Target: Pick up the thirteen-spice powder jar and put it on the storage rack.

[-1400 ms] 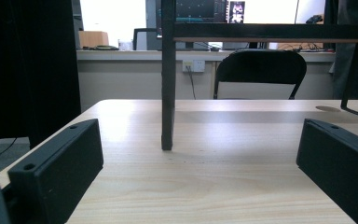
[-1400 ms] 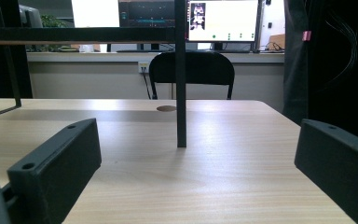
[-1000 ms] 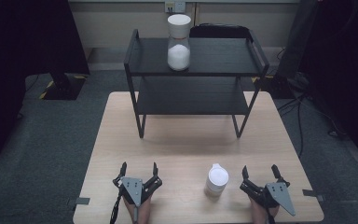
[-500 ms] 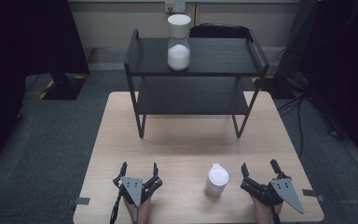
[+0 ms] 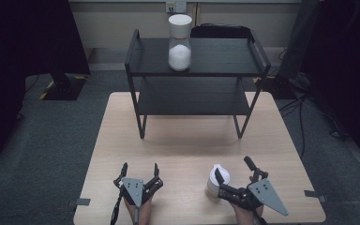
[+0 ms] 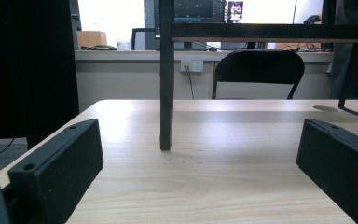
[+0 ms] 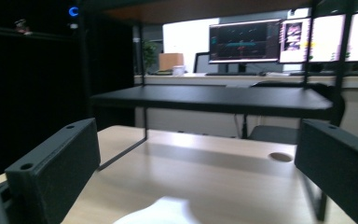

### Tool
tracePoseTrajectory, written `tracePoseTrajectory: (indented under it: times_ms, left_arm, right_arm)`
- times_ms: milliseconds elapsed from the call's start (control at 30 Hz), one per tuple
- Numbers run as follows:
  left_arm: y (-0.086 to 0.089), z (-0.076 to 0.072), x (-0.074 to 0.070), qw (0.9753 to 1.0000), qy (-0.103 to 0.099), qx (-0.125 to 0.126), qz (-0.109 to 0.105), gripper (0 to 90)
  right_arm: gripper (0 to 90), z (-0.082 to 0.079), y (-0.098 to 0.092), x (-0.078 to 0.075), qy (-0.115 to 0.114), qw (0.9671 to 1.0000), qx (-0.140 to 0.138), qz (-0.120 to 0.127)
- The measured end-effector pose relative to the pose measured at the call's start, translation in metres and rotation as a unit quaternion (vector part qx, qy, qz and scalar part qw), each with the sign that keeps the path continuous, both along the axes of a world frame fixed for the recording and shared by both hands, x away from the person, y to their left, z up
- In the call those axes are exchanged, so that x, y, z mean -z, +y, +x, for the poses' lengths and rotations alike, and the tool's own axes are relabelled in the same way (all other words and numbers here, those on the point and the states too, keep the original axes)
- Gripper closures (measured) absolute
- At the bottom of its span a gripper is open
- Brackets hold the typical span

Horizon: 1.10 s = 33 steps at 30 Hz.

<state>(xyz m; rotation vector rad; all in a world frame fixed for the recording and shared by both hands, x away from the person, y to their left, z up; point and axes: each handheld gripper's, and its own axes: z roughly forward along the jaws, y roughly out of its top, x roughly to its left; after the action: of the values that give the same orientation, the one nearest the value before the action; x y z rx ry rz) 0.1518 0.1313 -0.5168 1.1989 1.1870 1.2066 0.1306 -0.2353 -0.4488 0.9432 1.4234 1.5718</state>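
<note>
White cup (image 5: pixel 214 182) sits at table's (image 5: pixel 187 145) near edge, about 9 o'clock of right gripper (image 5: pixel 234 171); jaws spread, left jaw nearly touching it. Tip-over is risked if it's clipped off-centre. Left gripper (image 5: pixel 139 170) spread, idle.

In the right gripper view, the cup (image 7: pixel 161 211) is a white blur cut off by the bottom edge. In the high view, the right claw (image 5: pixel 236 171) hides the cup's lower right side, and the forearms are cropped below.
</note>
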Motion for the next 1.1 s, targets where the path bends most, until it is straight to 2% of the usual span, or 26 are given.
tracePoseTrajectory:
  times_ms: [67, 200, 467, 533, 800, 933, 1100]
  left_arm:
    - [0.0, 0.0, 0.0, 1.0, 0.0, 0.0, 0.0, 0.0]
    - [0.0, 0.0, 0.0, 1.0, 0.0, -0.001, 0.0, 0.0]
    - [0.0, 0.0, 0.0, 1.0, 0.0, -0.001, 0.0, 0.0]
    - [0.0, 0.0, 0.0, 1.0, 0.0, -0.001, 0.0, 0.0]
    - [0.001, 0.0, 0.0, 1.0, 0.0, 0.003, 0.0, 0.0]
    - [0.001, 0.0, 0.0, 1.0, 0.0, 0.002, 0.0, 0.0]
    - [0.002, 0.0, 0.0, 1.0, 0.0, 0.005, 0.0, 0.0]
  right_arm:
    - [0.0, -0.003, 0.008, 0.006, -0.002, 1.0, 0.001, -0.006]
    - [0.9, -0.012, 0.025, 0.024, -0.016, 0.9996, 0.02, -0.016]
    - [6.3, -0.024, 0.045, 0.051, 0.003, 0.9981, 0.053, -0.033]
    - [8.5, -0.024, 0.047, 0.053, 0.008, 0.9977, 0.056, -0.038]
    - [17.3, -0.021, 0.043, 0.054, 0.034, 0.9973, 0.059, -0.029]
    - [21.6, -0.021, 0.043, 0.055, 0.035, 0.9972, 0.059, -0.032]
    - [22.5, -0.02, 0.045, 0.055, 0.037, 0.9968, 0.062, -0.035]
